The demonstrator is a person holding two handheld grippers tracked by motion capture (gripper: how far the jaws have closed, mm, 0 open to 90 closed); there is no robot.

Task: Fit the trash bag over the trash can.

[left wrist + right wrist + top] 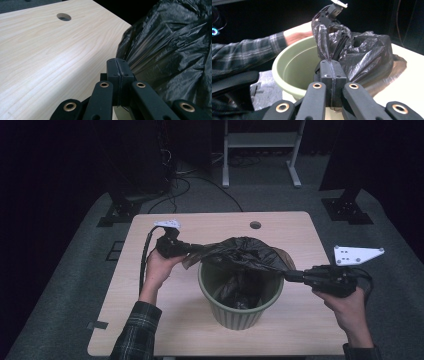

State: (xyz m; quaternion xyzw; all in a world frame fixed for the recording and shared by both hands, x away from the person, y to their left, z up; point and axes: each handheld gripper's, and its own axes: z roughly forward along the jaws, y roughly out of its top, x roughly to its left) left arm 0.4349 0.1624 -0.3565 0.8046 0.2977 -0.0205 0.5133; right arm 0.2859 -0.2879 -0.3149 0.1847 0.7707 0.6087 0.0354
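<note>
A black plastic bag [240, 256] is stretched over a green ribbed bin [240, 312] in the middle of the table, with its lower part hanging inside the bin. My left gripper [187, 248] is shut on the bag's left edge, and the film [172, 52] bunches up right of its closed jaws [117, 62]. My right gripper [289, 275] is shut on the bag's right edge above the bin's rim. In the right gripper view the bag [359, 53] rises from the closed jaws [331, 63] across the bin [294, 70] to the left gripper [332, 10].
The light wooden table [165, 320] has a round cable hole [255, 225] near its far edge. Behind the table stand a dark stand with cables [145, 175] and a white frame [260, 150] on grey carpet. A plaid sleeve [137, 330] lies at the front left.
</note>
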